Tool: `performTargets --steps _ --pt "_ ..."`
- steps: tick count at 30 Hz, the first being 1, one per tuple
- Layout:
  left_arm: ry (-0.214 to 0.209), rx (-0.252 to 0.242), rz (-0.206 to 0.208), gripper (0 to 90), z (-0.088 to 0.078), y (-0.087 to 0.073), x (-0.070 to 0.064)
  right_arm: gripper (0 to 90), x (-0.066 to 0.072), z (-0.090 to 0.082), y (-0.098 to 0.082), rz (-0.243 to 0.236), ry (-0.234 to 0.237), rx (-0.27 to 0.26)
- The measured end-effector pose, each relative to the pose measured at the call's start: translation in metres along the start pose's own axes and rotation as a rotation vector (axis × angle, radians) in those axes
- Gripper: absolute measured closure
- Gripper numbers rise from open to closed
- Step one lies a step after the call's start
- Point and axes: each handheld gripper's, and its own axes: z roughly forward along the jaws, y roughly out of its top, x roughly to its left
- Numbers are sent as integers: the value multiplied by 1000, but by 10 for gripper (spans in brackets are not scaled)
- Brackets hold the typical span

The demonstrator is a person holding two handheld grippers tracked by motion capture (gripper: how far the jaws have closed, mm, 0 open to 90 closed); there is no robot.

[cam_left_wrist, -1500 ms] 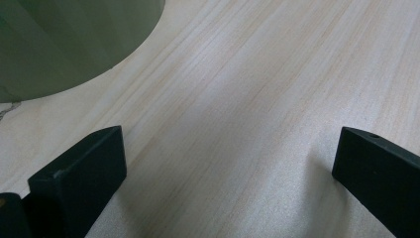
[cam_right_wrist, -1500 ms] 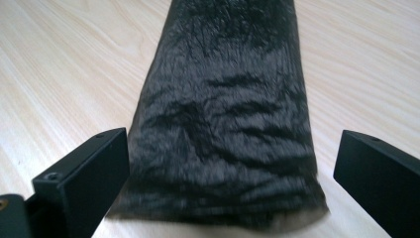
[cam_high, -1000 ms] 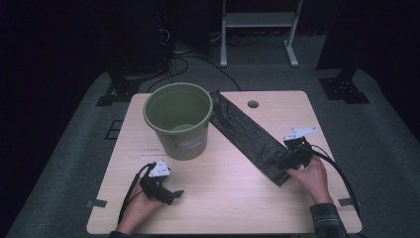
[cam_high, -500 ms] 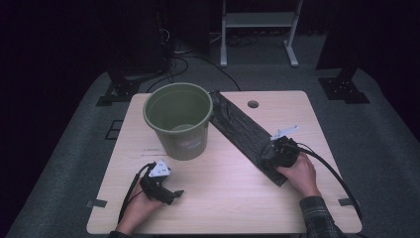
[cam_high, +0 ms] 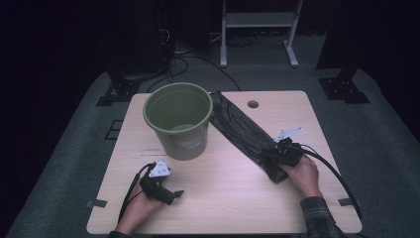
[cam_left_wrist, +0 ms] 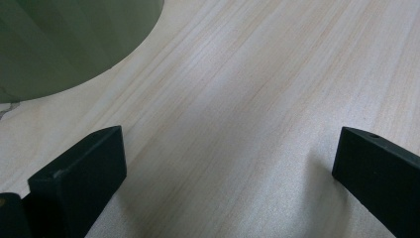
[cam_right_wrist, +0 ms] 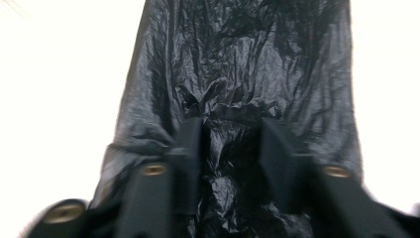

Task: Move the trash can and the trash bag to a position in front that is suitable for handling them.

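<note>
Right now the right gripper (cam_high: 274,152) sits on the near end of a black plastic bag (cam_high: 240,126). That bag lies flat on the wooden table (cam_high: 223,198), slanting from beside the green bucket (cam_high: 178,119) down toward the person's right hand (cam_high: 301,172). In the right gripper view the two black jaws have just been closing, and a bunched-up fold of the bag (cam_right_wrist: 223,99) sits between them. The jaws look like they pinch that fold, but the picture is blurry there, so the exact touch is hard to see. The bottom of the bag in that view is cut off by the frame, and the table around it is washed out to white.

From above, the hand and the gripper cover the near end of the bag, so its edge there is hidden. The far end of the bag reaches right beside the bucket, and it is hard to tell if they touch.

The left gripper (cam_high: 171,194) rests low over the table near the front edge, well apart from the bag. In the left gripper view its jaws stand wide apart with just bare table (cam_left_wrist: 237,99) between them. A piece of the bucket (cam_left_wrist: 64,44) shows in the top corner, cut off by the frame. The room behind the table is very dark.
</note>
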Motion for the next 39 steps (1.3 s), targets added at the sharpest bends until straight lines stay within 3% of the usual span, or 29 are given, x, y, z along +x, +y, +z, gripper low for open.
performTargets --steps 3,5,10,17,26,34,36,39 --pt "0 0 0 0 0 0 0 845 0 -2 -2 8 10 7" --pt "-1 0 0 0 0 0 0 881 1 -3 -4 10 17 5" --pt "-2 0 0 0 0 0 0 885 7 -10 -10 -7 3 28" --pt "-2 0 1 0 0 0 0 886 15 -31 -28 6 -12 36" --pt "-2 -1 0 0 0 0 -1 885 25 -64 -65 49 4 21" --pt "0 0 0 0 0 0 -1 883 37 -79 -95 56 9 50" --pt "1 1 1 0 0 0 -1 794 41 -86 -98 53 -2 39" --pt "1 1 1 0 0 0 -1 592 42 -93 -92 54 -33 15"
